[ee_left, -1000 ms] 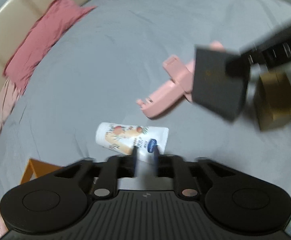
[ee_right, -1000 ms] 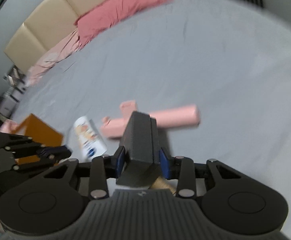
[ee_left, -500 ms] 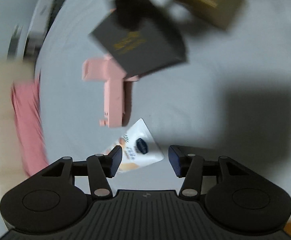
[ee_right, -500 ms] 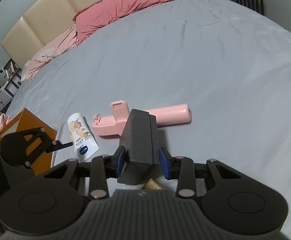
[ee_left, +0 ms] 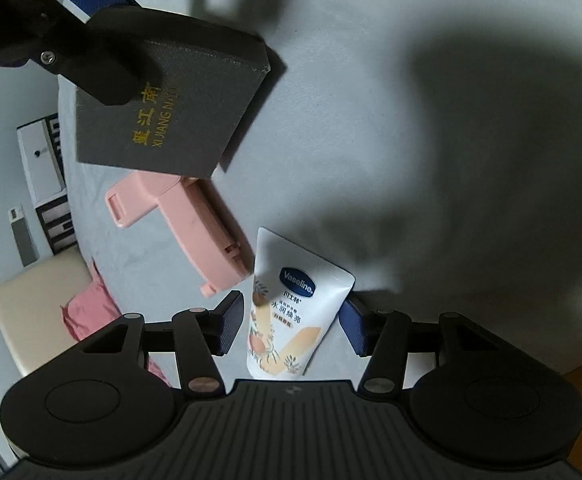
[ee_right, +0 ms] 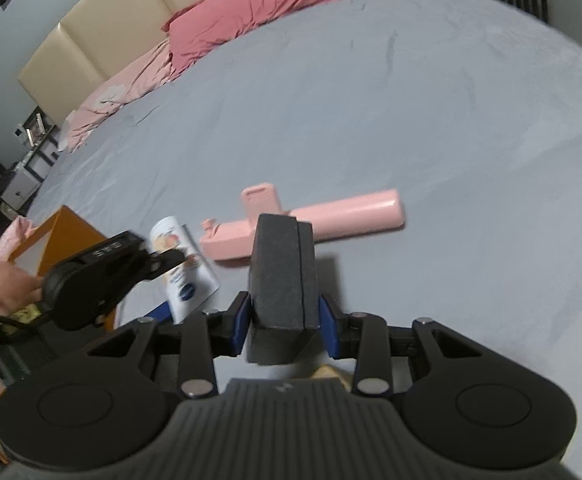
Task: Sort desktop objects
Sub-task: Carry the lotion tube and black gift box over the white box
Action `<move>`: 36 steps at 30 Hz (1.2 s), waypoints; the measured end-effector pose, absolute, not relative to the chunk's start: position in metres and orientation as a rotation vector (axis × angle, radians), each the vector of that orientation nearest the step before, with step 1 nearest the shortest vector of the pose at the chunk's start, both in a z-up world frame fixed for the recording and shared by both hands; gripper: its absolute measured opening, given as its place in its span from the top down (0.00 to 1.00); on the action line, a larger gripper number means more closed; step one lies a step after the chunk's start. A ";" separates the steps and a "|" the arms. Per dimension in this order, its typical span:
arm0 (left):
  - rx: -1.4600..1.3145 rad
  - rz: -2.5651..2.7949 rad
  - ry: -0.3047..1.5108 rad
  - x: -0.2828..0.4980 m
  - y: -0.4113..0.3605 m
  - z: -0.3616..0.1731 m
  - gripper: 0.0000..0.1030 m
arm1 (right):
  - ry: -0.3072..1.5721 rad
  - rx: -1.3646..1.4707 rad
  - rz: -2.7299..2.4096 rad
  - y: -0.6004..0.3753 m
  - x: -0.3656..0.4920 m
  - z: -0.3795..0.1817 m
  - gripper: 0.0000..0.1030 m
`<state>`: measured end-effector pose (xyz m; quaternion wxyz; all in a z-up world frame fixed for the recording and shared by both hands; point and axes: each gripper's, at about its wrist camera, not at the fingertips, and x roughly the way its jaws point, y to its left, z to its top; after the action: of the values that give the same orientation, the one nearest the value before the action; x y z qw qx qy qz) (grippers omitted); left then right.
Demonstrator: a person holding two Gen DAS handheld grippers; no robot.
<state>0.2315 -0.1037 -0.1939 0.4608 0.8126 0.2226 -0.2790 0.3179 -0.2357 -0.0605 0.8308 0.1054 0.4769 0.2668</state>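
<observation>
Grey bed [ee_right: 431, 92] — tube [ee_left: 287, 312], pink tool [ee_right: 331, 220]

The box [ee_right: 283, 264] is dark grey with gold lettering; the tube [ee_left: 291, 312] white with a blue logo and peach print; the pink holder [ee_right: 331, 220] lies on a grey bed [ee_right: 411, 100].

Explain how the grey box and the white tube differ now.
The grey box is dark, rigid and lifted, clamped in the right tongs; the white tube is pale, soft and lies on the grey sheet, unpressed between the open left tongs. Both carry printed lettering.
</observation>
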 end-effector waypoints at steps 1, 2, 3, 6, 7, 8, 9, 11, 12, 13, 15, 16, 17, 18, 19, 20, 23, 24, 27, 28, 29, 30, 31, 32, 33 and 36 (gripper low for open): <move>2.005 -0.697 0.543 0.232 -0.103 -0.195 0.40 | 1.017 0.224 0.567 -0.236 0.318 -0.061 0.63; 2.013 -0.709 0.537 0.233 -0.101 -0.196 0.40 | 1.017 0.223 0.567 -0.236 0.317 -0.061 0.63; 2.019 -0.720 0.535 0.233 -0.101 -0.197 0.40 | 1.015 0.222 0.568 -0.236 0.317 -0.061 0.63; 2.009 -0.729 0.575 0.236 -0.103 -0.199 0.48 | 1.014 0.223 0.570 -0.236 0.316 -0.060 0.63; 2.000 -0.731 0.588 0.237 -0.104 -0.198 0.52 | 1.014 0.222 0.571 -0.236 0.315 -0.058 0.64; 1.983 -0.736 0.600 0.238 -0.103 -0.195 0.65 | 1.012 0.224 0.571 -0.236 0.315 -0.058 0.64; 1.935 -0.730 0.618 0.240 -0.103 -0.190 0.70 | 1.011 0.226 0.572 -0.237 0.314 -0.058 0.64; 1.861 -0.711 0.624 0.244 -0.103 -0.181 0.76 | 1.010 0.232 0.574 -0.238 0.312 -0.057 0.64; 1.838 -0.702 0.626 0.244 -0.105 -0.178 0.80 | 1.009 0.234 0.575 -0.239 0.312 -0.057 0.64; 1.806 -0.689 0.626 0.245 -0.106 -0.175 0.82 | 1.008 0.232 0.575 -0.239 0.311 -0.056 0.64; 1.746 -0.669 0.631 0.243 -0.109 -0.166 0.85 | 1.005 0.228 0.573 -0.239 0.310 -0.056 0.64; 1.707 -0.659 0.636 0.243 -0.111 -0.159 0.85 | 1.004 0.226 0.573 -0.239 0.309 -0.056 0.64; 1.663 -0.649 0.645 0.242 -0.117 -0.152 0.86 | 1.002 0.224 0.573 -0.239 0.308 -0.055 0.64; 1.599 -0.634 0.657 0.241 -0.119 -0.143 0.86 | 1.001 0.223 0.572 -0.239 0.308 -0.055 0.64; 1.537 -0.618 0.669 0.239 -0.121 -0.135 0.86 | 1.002 0.224 0.571 -0.239 0.308 -0.055 0.64; 1.466 -0.596 0.677 0.237 -0.124 -0.126 0.86 | 1.002 0.225 0.570 -0.240 0.308 -0.055 0.64; 1.184 -0.516 0.718 0.238 -0.129 -0.090 0.87 | 0.998 0.219 0.564 -0.239 0.306 -0.054 0.64; 1.088 -0.494 0.730 0.242 -0.127 -0.079 0.87 | 0.993 0.211 0.563 -0.239 0.304 -0.053 0.64; 0.773 -0.446 0.737 0.249 -0.112 -0.038 0.87 | 0.972 0.191 0.555 -0.238 0.298 -0.047 0.65; 0.696 -0.430 0.729 0.248 -0.107 -0.027 0.87 | 0.965 0.191 0.553 -0.238 0.297 -0.044 0.65; 0.619 -0.415 0.722 0.250 -0.101 -0.015 0.88 | 0.957 0.190 0.554 -0.239 0.294 -0.040 0.65; 0.545 -0.401 0.716 0.247 -0.094 -0.006 0.88 | 0.945 0.189 0.558 -0.239 0.290 -0.035 0.65; 0.471 -0.389 0.712 0.245 -0.088 0.004 0.88 | 0.937 0.190 0.558 -0.239 0.287 -0.030 0.65; 0.403 -0.377 0.707 0.238 -0.080 0.013 0.88 | 0.930 0.192 0.556 -0.238 0.284 -0.025 0.65; 0.348 -0.366 0.702 0.229 -0.071 0.022 0.88 | 0.922 0.197 0.560 -0.237 0.280 -0.019 0.65; 0.194 -0.327 0.673 0.213 -0.042 0.048 0.88 | 0.902 0.221 0.597 -0.229 0.265 0.001 0.65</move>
<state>0.2128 -0.0415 0.0479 0.9261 0.0948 0.3284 -0.1596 0.2649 -0.2292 0.0010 0.8515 0.1052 0.4284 0.2835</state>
